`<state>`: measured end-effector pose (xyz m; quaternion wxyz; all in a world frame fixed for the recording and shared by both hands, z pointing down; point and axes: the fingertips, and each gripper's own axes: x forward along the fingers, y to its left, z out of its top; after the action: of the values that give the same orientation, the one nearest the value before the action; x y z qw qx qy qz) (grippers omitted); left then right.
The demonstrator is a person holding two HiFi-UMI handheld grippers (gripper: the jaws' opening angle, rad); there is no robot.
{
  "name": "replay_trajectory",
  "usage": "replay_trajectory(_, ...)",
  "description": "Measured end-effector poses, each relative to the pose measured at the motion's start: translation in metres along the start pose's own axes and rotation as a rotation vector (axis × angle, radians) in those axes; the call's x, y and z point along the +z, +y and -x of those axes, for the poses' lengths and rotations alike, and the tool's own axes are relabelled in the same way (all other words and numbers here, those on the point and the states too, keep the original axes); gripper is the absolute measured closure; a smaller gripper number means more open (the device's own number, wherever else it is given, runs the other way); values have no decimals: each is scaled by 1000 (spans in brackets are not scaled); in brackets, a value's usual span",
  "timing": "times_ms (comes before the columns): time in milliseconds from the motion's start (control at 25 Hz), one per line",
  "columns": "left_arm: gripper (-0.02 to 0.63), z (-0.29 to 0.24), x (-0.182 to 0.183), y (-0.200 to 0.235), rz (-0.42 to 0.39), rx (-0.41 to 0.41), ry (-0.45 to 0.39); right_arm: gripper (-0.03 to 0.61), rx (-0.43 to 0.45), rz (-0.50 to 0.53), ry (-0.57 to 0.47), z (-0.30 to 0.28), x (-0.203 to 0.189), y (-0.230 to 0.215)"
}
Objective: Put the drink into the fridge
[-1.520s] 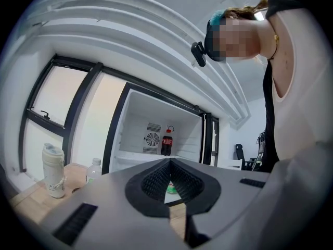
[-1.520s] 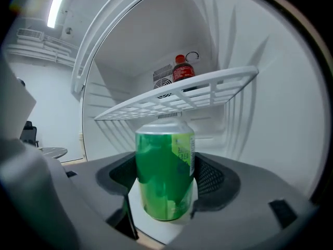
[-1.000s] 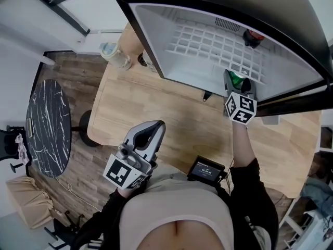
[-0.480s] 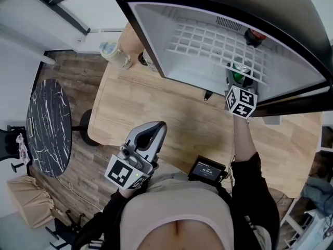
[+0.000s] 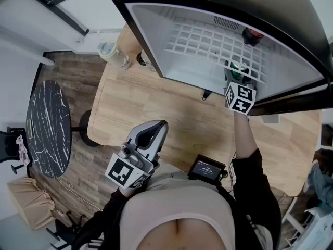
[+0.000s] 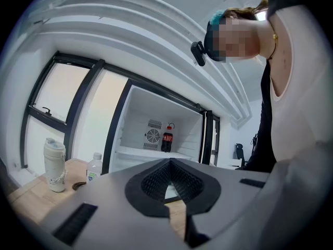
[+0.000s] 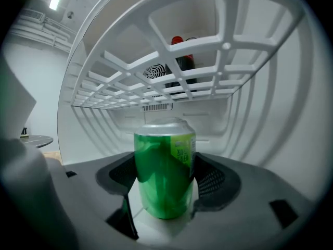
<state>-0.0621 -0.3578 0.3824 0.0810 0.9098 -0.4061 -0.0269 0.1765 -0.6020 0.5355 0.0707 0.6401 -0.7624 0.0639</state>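
Note:
A green drink can (image 7: 165, 171) stands upright between the jaws of my right gripper (image 7: 165, 186), which is shut on it. The can hangs just inside the open fridge (image 5: 156, 40), under the white wire shelf (image 7: 171, 82). In the head view the can (image 5: 237, 71) and right gripper (image 5: 235, 74) are at the fridge's front right. A dark cola bottle (image 5: 251, 36) stands on the shelf at the back. My left gripper (image 5: 155, 128) is shut and empty, held low near my body; its view shows the fridge (image 6: 156, 119) and the cola bottle (image 6: 167, 139) ahead.
A wooden table (image 5: 156, 103) runs beneath the fridge opening. A pale tumbler (image 5: 112, 53) and a small water bottle (image 6: 93, 165) stand at its far left. A black device (image 5: 206, 168) lies at the near edge. A dark round marble table (image 5: 47, 126) is off to the left.
My right gripper has carried the green can slightly up and deeper into the fridge opening. The left gripper has barely moved.

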Motion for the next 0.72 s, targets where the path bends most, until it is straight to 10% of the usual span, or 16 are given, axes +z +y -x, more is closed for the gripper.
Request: replay_trajectory(720,609,-5,2,-9,2,-33,-12,235,-19,-49,82,12,-15,0)
